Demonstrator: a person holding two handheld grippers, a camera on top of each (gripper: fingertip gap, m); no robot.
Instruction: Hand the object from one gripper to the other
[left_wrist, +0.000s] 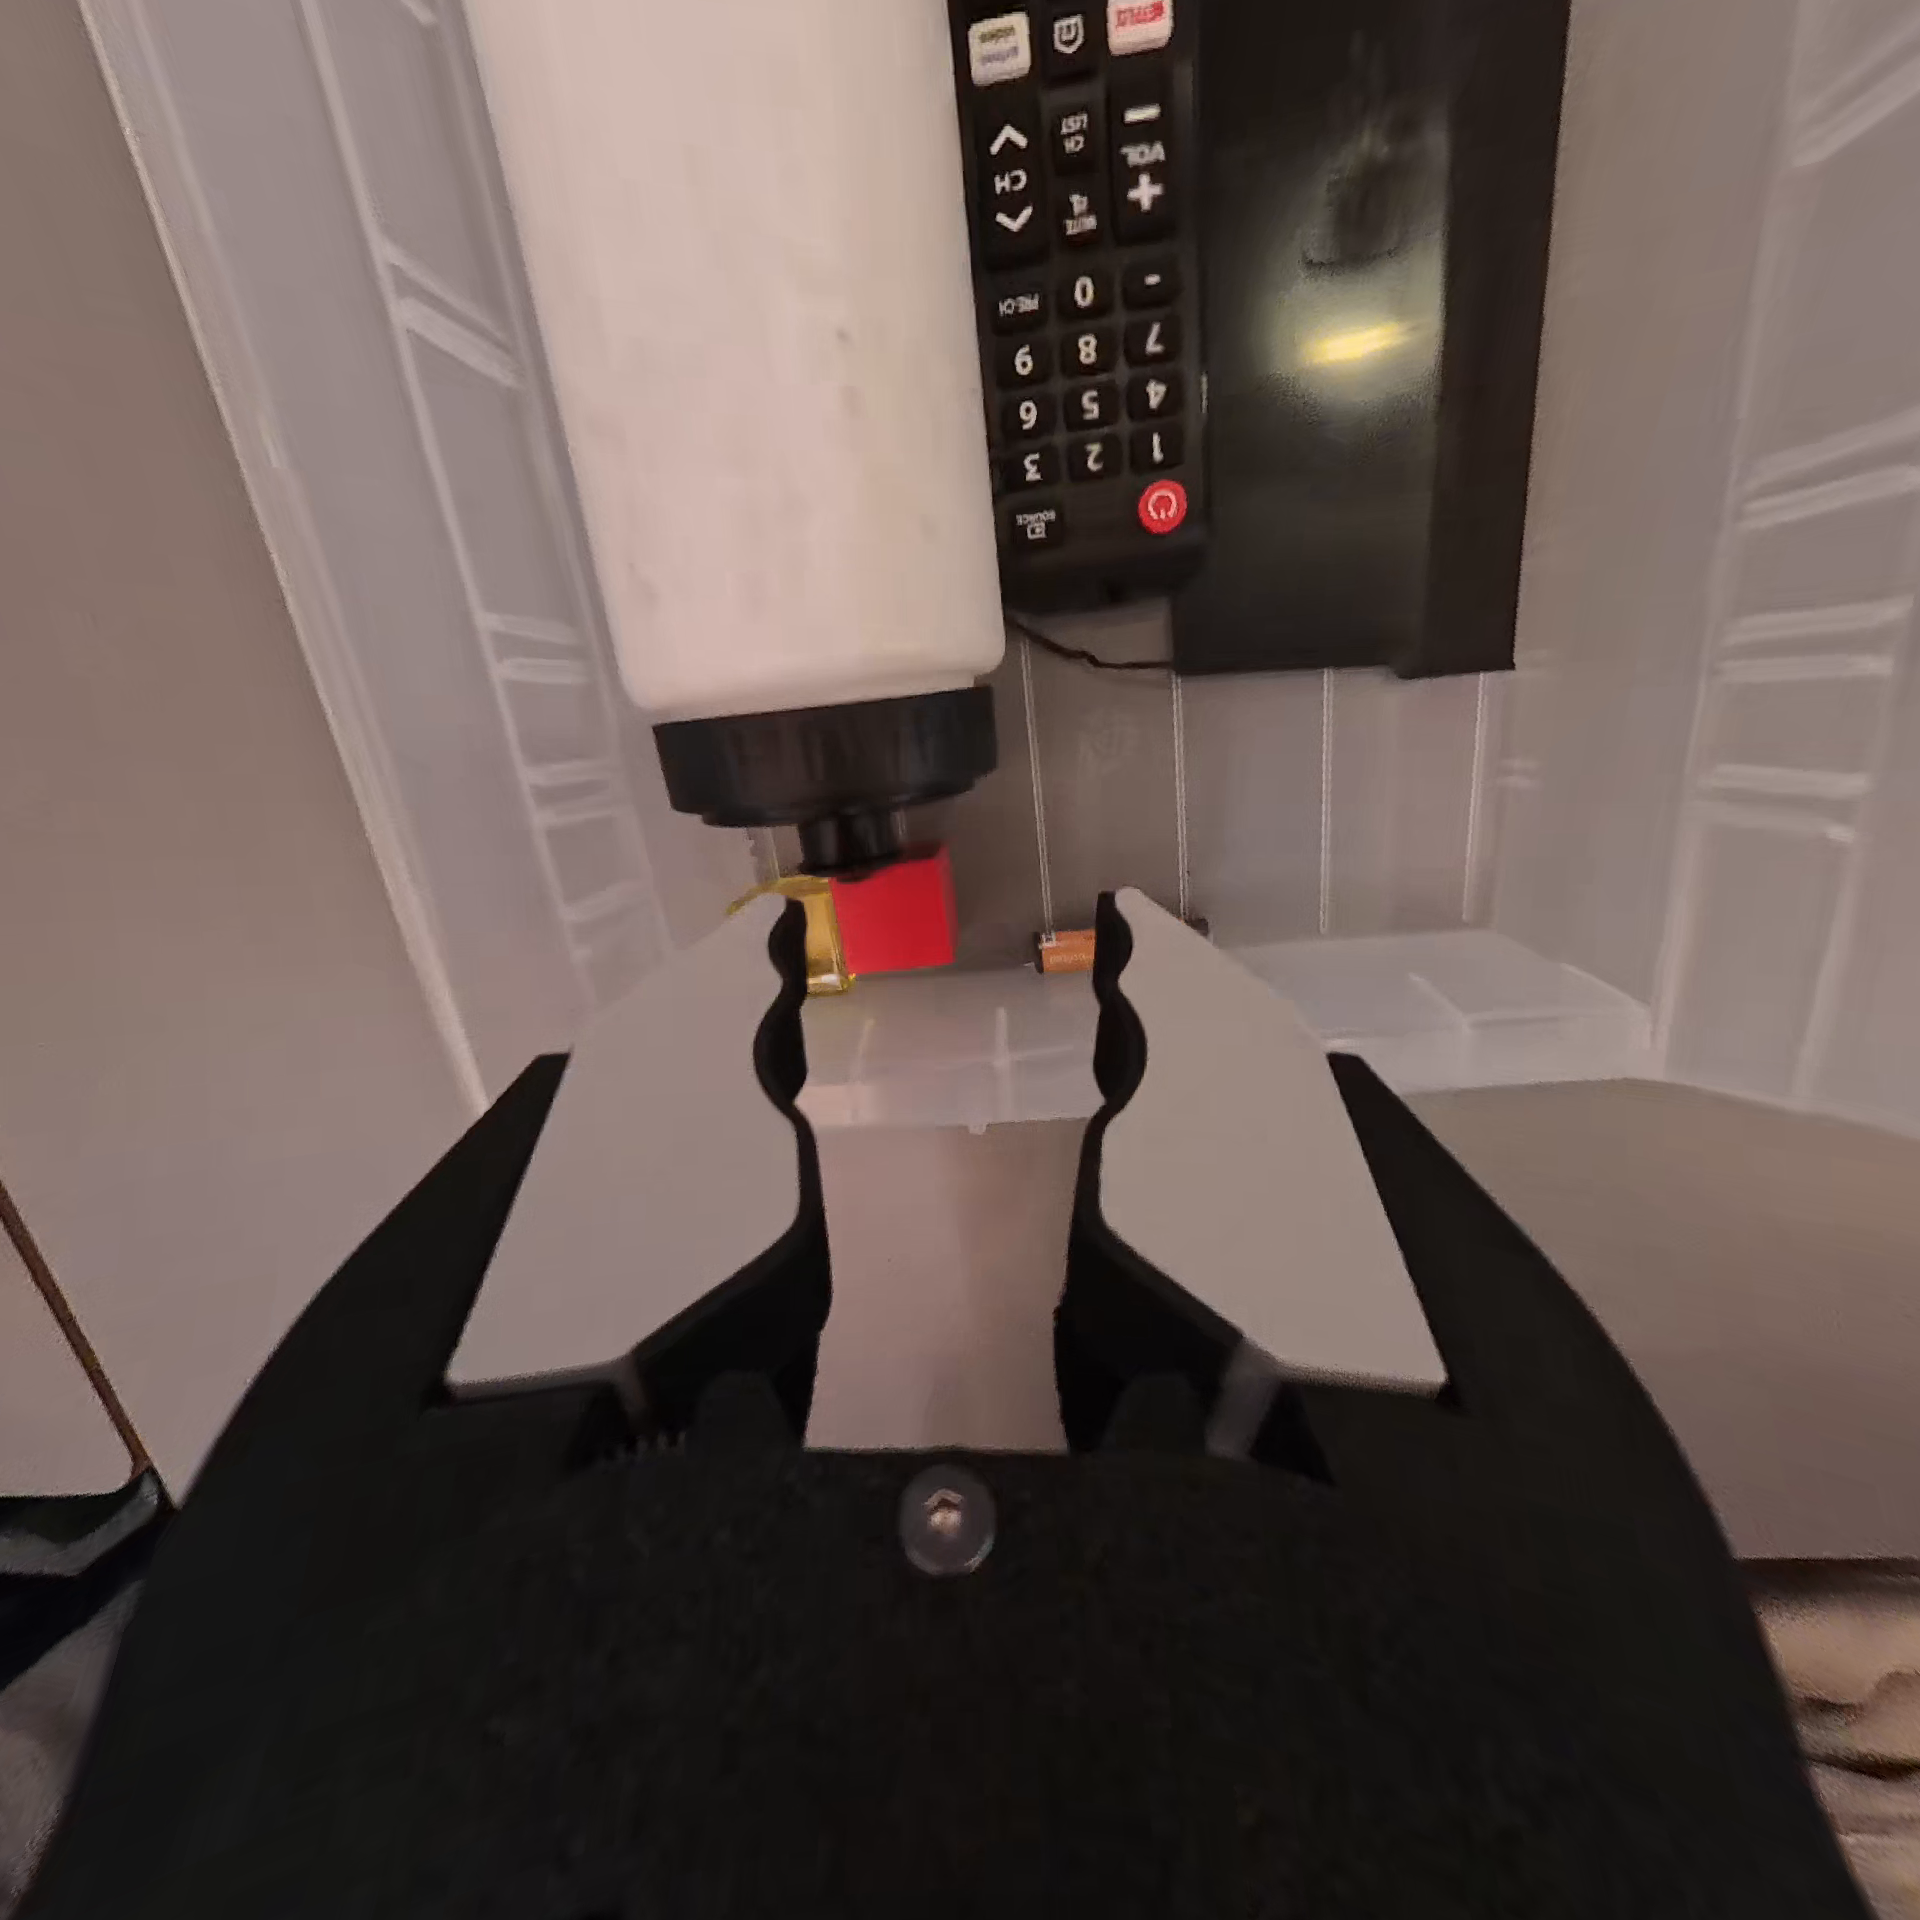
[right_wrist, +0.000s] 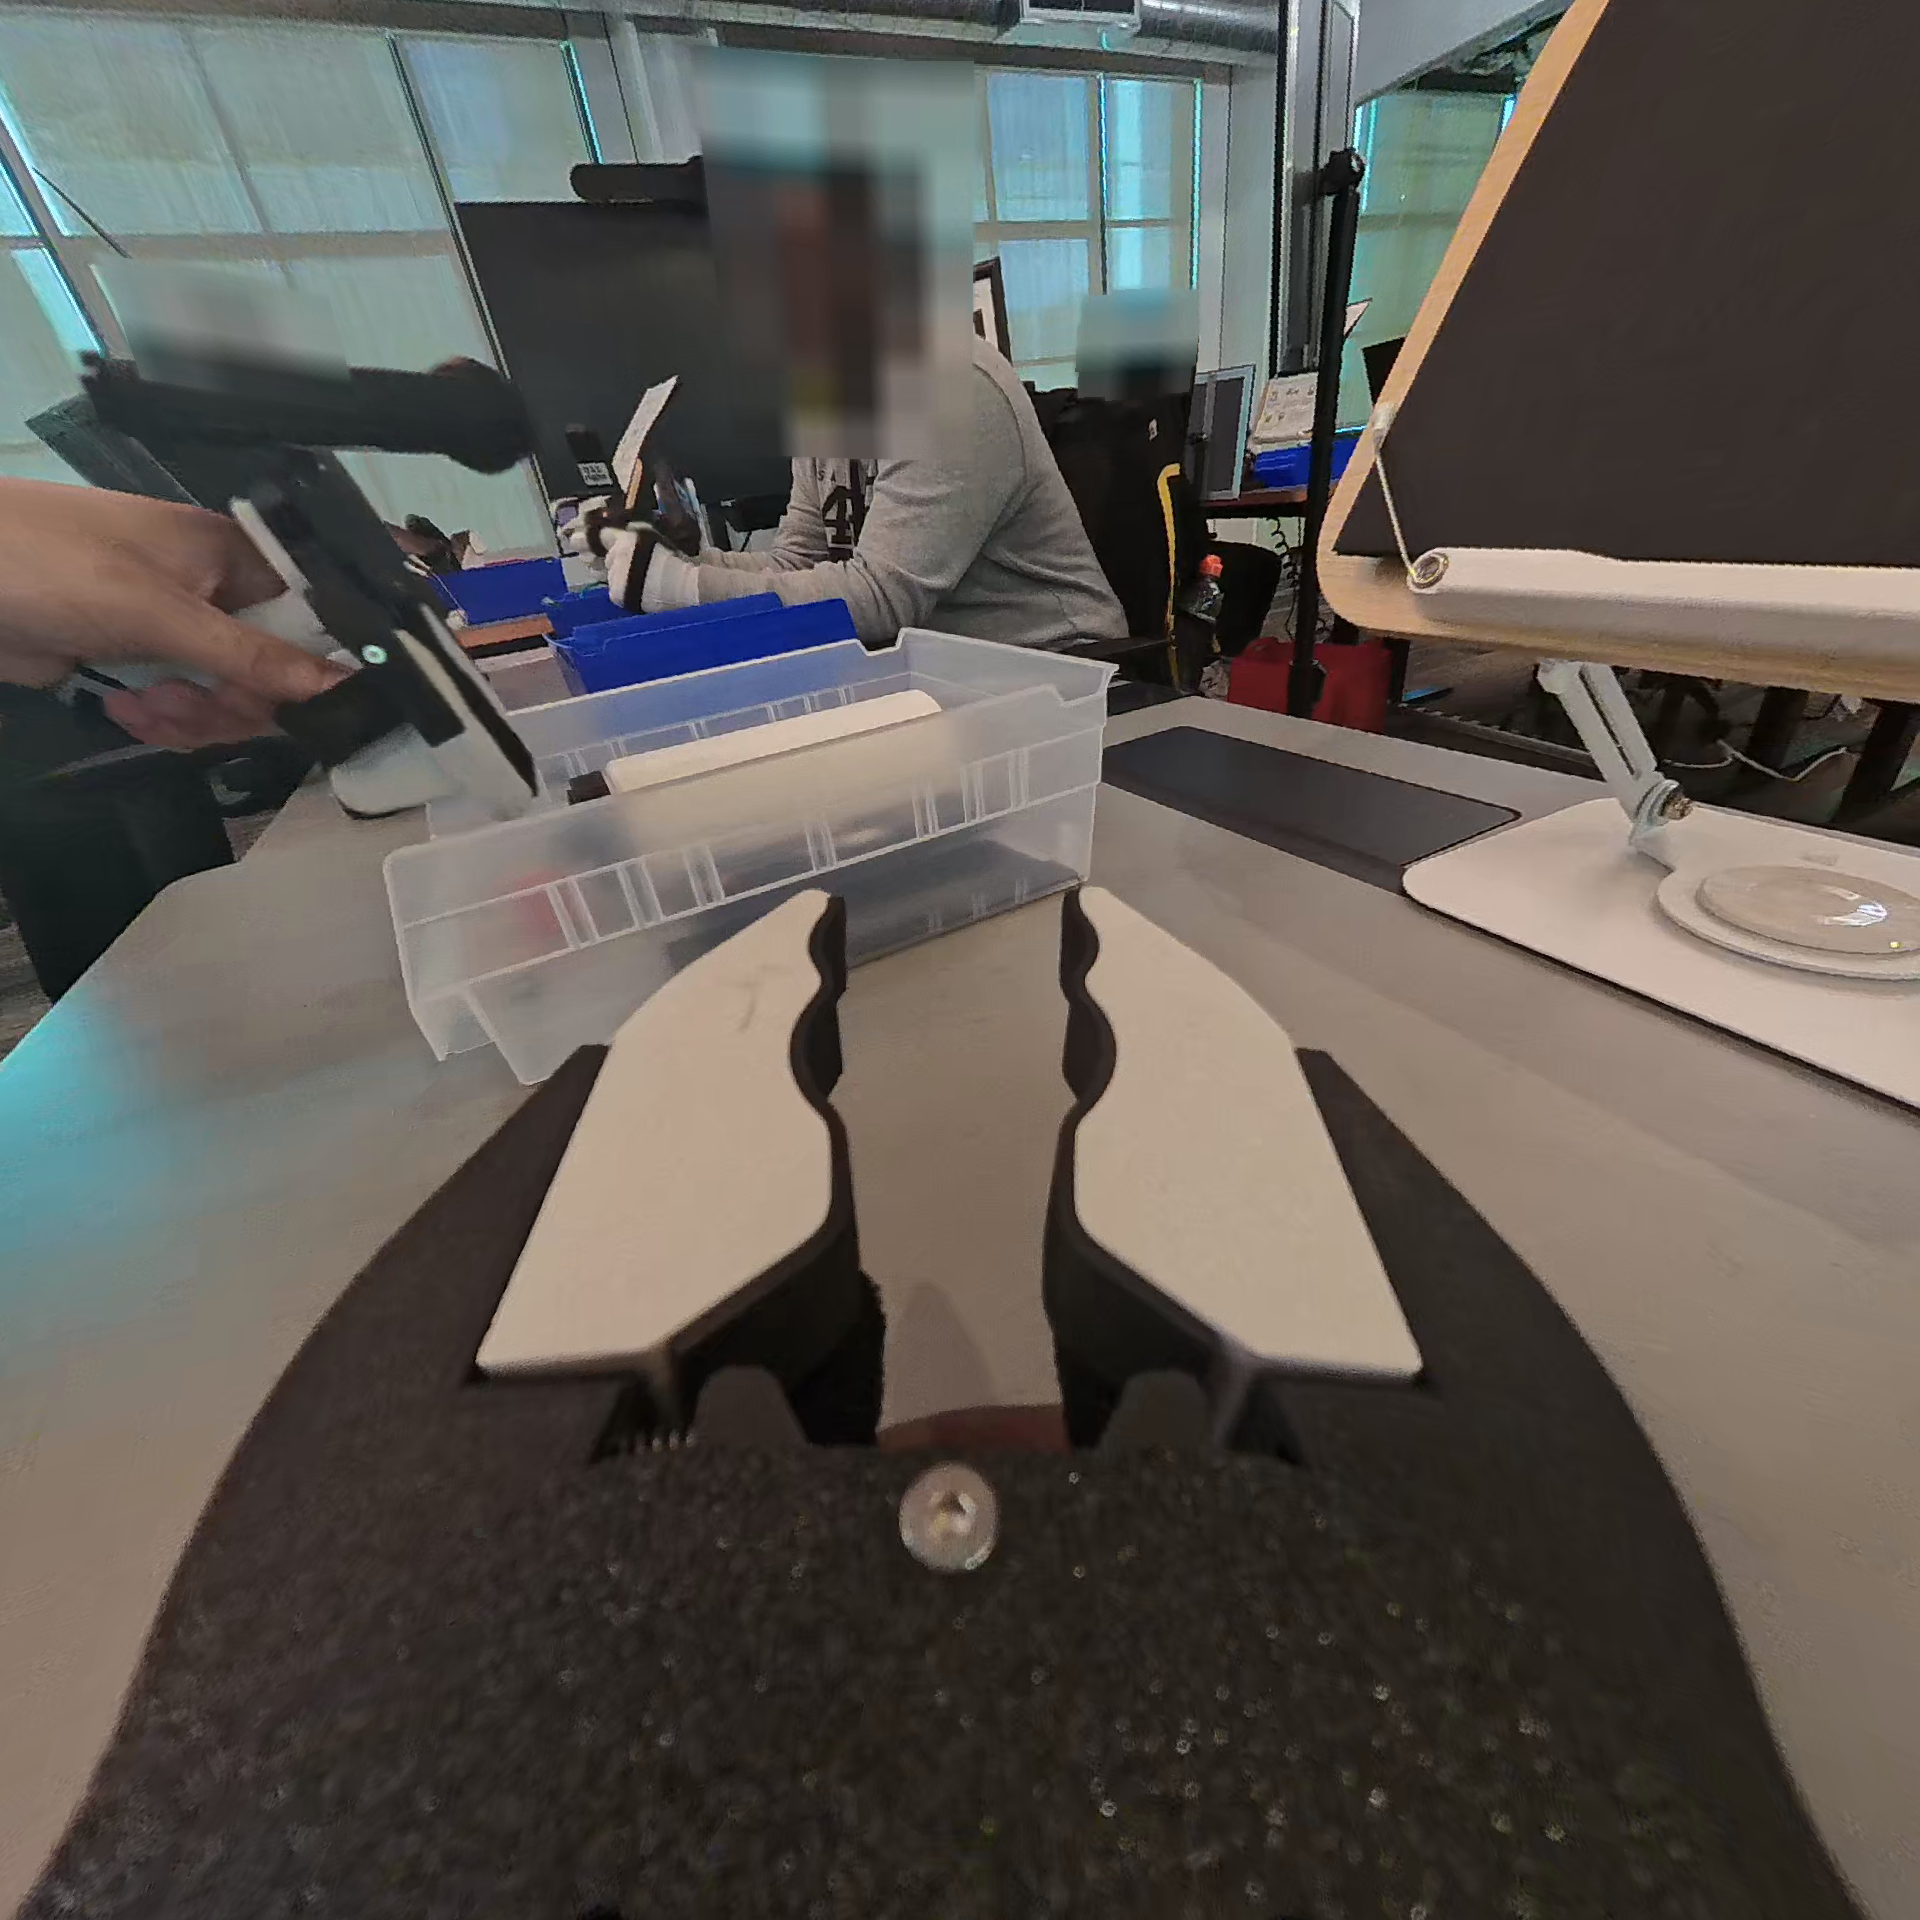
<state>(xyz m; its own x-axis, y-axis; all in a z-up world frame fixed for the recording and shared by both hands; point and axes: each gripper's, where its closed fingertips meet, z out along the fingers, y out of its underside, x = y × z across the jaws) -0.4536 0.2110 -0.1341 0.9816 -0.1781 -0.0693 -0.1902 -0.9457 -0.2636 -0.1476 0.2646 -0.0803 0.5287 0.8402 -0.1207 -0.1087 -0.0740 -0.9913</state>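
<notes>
A clear plastic bin (left_wrist: 1455, 997) holds a white bottle (left_wrist: 769, 364) with a black cap, a black remote control (left_wrist: 1086, 312), a flat black object (left_wrist: 1361, 343), a red block (left_wrist: 899, 920), a small yellow piece (left_wrist: 821, 951) and a small orange battery (left_wrist: 1065, 951). My left gripper (left_wrist: 945, 920) is open and empty, pointing down into the near end of the bin, just short of the red block. My right gripper (right_wrist: 951, 914) is open and empty, low over the grey table, facing the bin (right_wrist: 748, 894). The left gripper (right_wrist: 436, 707), held by a hand, also shows in the right wrist view at the bin's left end.
A white stand base (right_wrist: 1621, 935) carrying a tilted board (right_wrist: 1662, 312) stands at the right. A dark mat (right_wrist: 1299, 790) lies behind the bin. Blue bins (right_wrist: 707, 634) and seated people are on a table beyond. The grey table's edge (right_wrist: 104, 997) runs at the left. About 30 cm separates my left fingertips from my right.
</notes>
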